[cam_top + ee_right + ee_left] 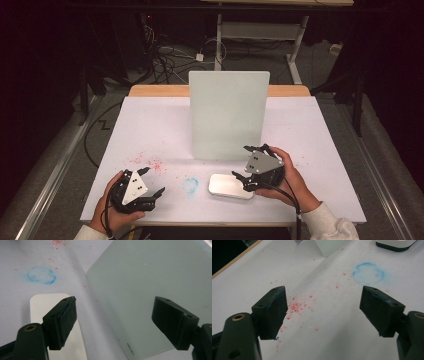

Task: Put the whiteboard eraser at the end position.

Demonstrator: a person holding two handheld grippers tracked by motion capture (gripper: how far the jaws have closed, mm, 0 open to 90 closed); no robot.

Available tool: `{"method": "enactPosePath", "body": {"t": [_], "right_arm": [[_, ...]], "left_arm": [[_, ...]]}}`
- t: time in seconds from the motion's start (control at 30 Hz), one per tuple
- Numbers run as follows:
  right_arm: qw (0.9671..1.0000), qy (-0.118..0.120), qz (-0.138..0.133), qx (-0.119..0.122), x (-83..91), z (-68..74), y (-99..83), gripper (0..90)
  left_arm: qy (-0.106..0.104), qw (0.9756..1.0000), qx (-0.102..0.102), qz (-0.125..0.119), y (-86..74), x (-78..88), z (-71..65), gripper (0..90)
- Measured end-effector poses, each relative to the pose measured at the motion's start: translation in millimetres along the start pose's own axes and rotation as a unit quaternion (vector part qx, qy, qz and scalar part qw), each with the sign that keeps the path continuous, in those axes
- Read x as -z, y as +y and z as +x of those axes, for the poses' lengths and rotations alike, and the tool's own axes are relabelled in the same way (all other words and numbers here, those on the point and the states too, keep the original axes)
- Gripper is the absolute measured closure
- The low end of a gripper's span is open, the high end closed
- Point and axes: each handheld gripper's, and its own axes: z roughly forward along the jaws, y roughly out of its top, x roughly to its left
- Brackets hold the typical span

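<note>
Standing behind the white block [230, 186], a pale board [227, 115].

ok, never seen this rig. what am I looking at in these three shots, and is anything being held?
No robot here: a person holds a handheld set of two-jaw tongs in each hand. The high view looks down on the table from the person's side, with the left tongs at the left and the right tongs at the right. The other two pictures come from cameras riding on each tool, looking out along its black jaws.

On the white table cover lie a white rounded-rectangle eraser-like block, a pale board standing upright behind it, a smudged blue chalk ring and scattered red specks.

Nothing is held. Both pairs of jaws stand open with only table or board seen between them. The right tongs hang just above the white block.
</note>
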Motion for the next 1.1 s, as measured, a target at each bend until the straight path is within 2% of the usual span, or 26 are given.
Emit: {"method": "enactPosePath", "body": {"t": [0.3,0.5,0.8,1.1], "right_arm": [[0.9991,-0.029,-0.025,-0.019,9.4,-5.0,-2.5,20.0],[0.9980,-0.053,-0.021,-0.028,14.2,-8.6,-7.6,19.9],[0.9943,-0.092,-0.017,-0.050,22.3,-14.9,-23.0,20.0],[0.9900,-0.121,-0.017,-0.071,32.5,-18.9,-39.1,17.6]], "left_arm": [[0.001,1.0000,0.001,-0.002,0.1,0.2,-0.1,21.5],[-0.001,1.0000,0.002,-0.002,0.2,0.4,-0.3,21.5],[0.001,1.0000,0.002,-0.003,0.0,0.2,0.0,21.5],[0.002,1.0000,0.002,-0.003,-0.3,1.2,0.9,21.4]]}}
